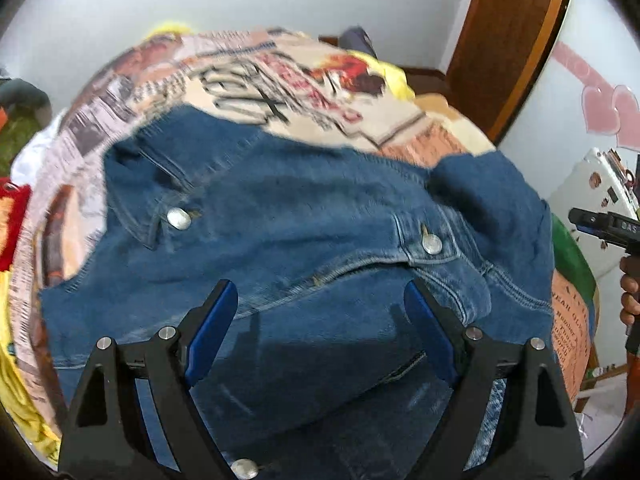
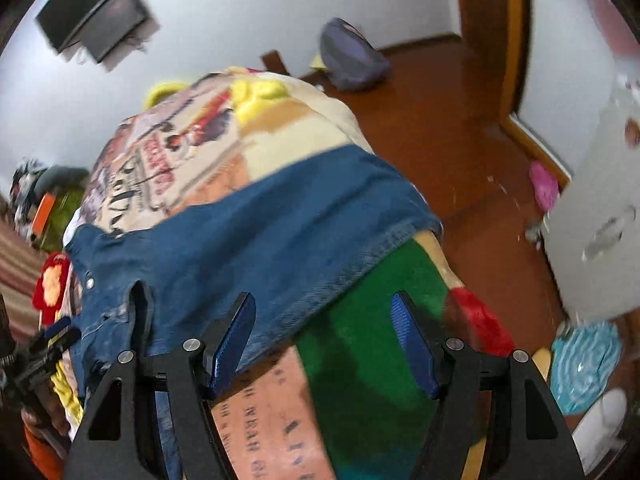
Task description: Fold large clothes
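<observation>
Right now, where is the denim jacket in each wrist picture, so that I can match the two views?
Left wrist: the denim jacket fills the centre, spread on the bed.
Right wrist: the denim jacket lies left of centre, its hem running toward the bed's edge.
Shared landmark: the printed blanket beyond the jacket.

A jacket (image 1: 304,216) lay spread on a blanket (image 1: 248,72) that covered the bed. The left tongs (image 1: 320,312) hung over the jacket's near part; the right tongs (image 2: 324,320) hung over the blanket, just right of the jacket's hem. A backpack (image 2: 352,60) sat on the floor (image 2: 460,152) beyond the bed's far end.
</observation>
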{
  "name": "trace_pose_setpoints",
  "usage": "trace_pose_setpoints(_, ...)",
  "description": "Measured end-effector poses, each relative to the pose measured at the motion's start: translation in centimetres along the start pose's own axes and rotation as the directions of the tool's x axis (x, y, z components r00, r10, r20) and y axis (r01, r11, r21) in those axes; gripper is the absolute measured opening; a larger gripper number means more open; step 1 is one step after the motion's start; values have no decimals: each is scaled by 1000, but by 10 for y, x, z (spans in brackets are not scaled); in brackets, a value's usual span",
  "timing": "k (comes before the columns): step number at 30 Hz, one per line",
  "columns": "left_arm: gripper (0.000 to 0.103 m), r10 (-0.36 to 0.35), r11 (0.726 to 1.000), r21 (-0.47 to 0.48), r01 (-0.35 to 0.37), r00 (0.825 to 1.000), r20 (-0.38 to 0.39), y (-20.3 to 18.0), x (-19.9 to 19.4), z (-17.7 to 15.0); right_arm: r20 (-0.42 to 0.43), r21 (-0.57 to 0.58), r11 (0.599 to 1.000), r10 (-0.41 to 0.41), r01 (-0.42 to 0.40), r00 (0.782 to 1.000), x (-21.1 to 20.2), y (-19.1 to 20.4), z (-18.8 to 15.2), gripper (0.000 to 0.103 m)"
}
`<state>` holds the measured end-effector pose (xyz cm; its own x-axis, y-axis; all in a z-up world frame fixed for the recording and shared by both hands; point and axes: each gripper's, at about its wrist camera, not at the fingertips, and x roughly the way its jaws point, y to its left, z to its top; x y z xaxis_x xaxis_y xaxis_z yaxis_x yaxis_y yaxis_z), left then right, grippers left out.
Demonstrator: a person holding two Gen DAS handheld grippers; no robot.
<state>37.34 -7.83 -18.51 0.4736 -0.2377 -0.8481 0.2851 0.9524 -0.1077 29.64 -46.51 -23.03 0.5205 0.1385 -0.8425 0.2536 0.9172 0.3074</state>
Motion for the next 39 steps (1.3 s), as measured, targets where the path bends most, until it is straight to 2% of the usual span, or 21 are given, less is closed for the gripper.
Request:
trace_pose_setpoints(4,85,-9,1000,-18,8,999,-52,-2,21,-3,-31,54,999,8,-6,999,28,-14,4,68)
trace_pose_setpoints(9,85,-21,998,-53,18,997,-73,1,35,-3,-3,83,996,43,-43,999,42,-15,16,67)
trace_pose_setpoints(12,85,-26,998,-65,21,997,-72,2,38,-2,-15,132,989,62,-60,998,58,-18,24,61)
trace_pose_setpoints(14,85,-27,998,-66,22,997,-67,2,38,-1,-16,165,984,64,-61,998,66,-21,26,55)
trace_pose_setpoints(20,85,-29,998,-60,26,998,-51,0,32,1,10,219,976,21,-23,1000,74,-27,29,20)
trace_pose_setpoints(23,85,-19,999,-47,18,999,-29,0,23,2,31,183,982,31,-36,999,60,-21,33,10)
trace_pose_setpoints(27,85,-14,999,-46,14,1000,1,3,7,2,103,132,989,54,-68,993,28,-7,37,8)
trace_pose_setpoints(31,85,-14,998,-60,17,999,41,7,-14,3,172,73,987,128,-142,977,-11,19,42,5)
trace_pose_setpoints(36,85,-15,997,-75,21,996,86,14,-40,0,228,-93,968,248,-232,941,-60,83,41,5)
trace_pose_setpoints(39,85,-12,997,-78,21,994,106,19,-54,-6,229,-162,964,247,-213,942,-71,120,34,5)
